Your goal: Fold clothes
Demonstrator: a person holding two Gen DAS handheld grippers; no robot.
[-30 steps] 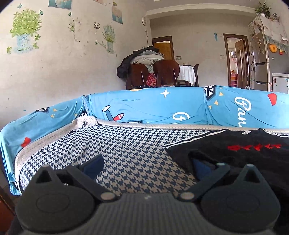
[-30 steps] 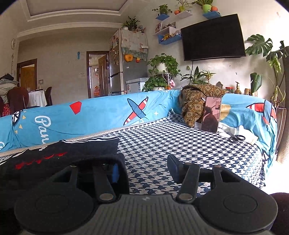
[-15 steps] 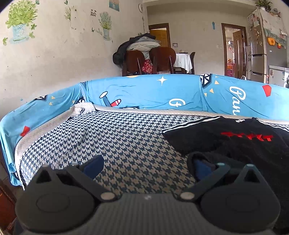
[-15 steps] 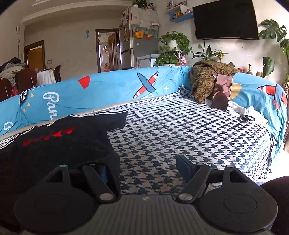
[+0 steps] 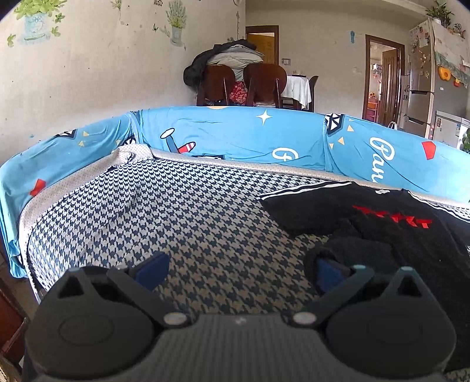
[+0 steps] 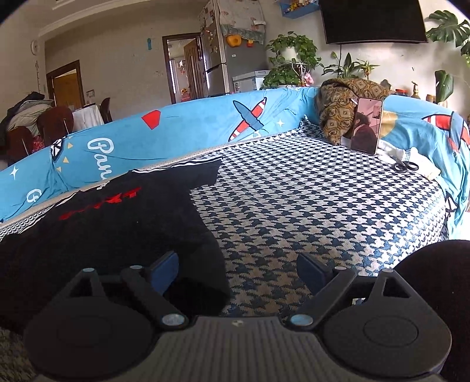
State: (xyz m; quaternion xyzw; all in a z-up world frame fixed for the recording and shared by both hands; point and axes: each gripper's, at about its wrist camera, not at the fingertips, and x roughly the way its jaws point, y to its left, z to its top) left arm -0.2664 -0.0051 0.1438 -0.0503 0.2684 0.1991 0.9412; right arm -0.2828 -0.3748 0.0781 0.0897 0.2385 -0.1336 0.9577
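The right gripper (image 6: 238, 271) is opening, the black shirt's (image 6: 123, 217) edge loose by its left finger. The left gripper (image 5: 241, 273) stands wide, shirt cloth bunched over its right finger. Beyond both, the shirt spreads across the checked sofa (image 5: 176, 211).

Beneath and ahead of the fingers in both views spreads a houndstooth cover (image 5: 182, 223) on a sofa, backed by a blue cushion wrap (image 5: 235, 135) printed with planes and stars. Far beyond the fingers in the left view stand two wooden chairs (image 5: 249, 85) heaped with coats. In the right view, ahead and to the right of the fingers, a phone (image 6: 367, 129) stands upright against a patterned brown blanket (image 6: 340, 108), with scissors (image 6: 405, 166) lying just beside it. Further back are a fridge (image 6: 217, 58), potted plants (image 6: 290, 61) and a wall television (image 6: 373, 20).
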